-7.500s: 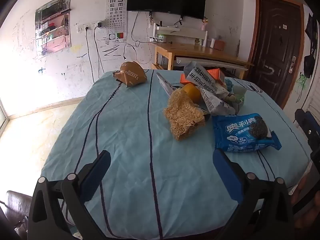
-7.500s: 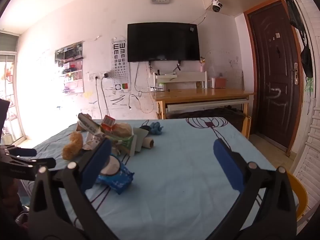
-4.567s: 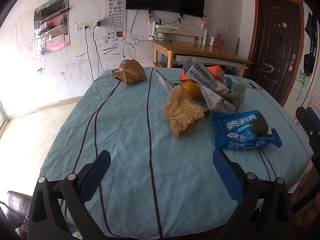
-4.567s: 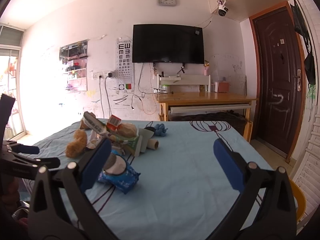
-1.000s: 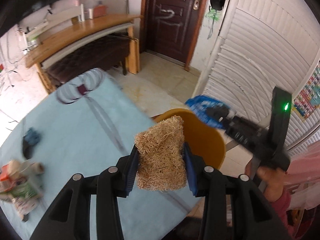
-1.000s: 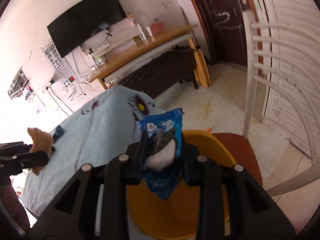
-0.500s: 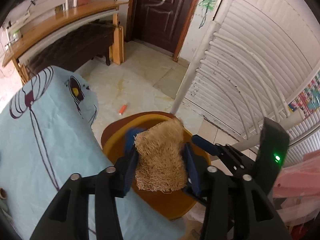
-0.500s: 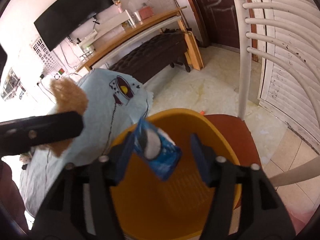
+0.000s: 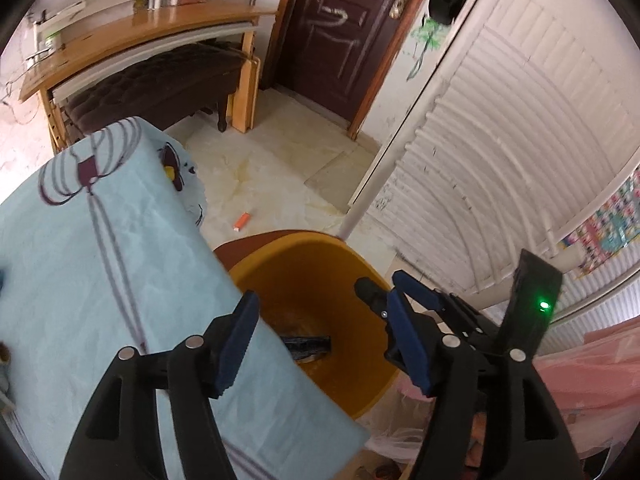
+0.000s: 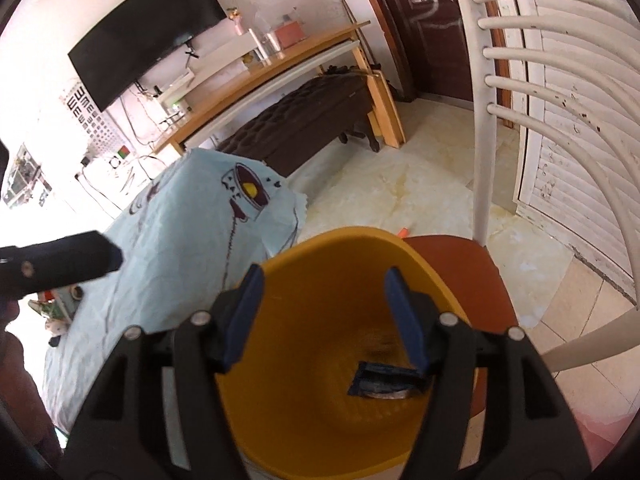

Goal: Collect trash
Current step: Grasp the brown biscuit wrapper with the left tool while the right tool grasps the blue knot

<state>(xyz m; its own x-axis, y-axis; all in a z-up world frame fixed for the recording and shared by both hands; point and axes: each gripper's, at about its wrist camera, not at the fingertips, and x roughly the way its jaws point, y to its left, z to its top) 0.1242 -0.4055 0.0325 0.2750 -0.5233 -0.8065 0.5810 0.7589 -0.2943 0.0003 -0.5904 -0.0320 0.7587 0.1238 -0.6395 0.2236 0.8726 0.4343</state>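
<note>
left gripper and right gripper, both jaws apart, angled downward

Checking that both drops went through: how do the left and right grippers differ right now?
The left gripper hangs over the yellow plastic bin's table-side edge; the right gripper sits squarely above it. The blue snack wrapper lies below the right one. Both are open and empty.

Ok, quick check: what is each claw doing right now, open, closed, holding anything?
Left claw: open, empty, over the yellow bin.
Right claw: open, empty; blue wrapper lies in the bin.
</note>
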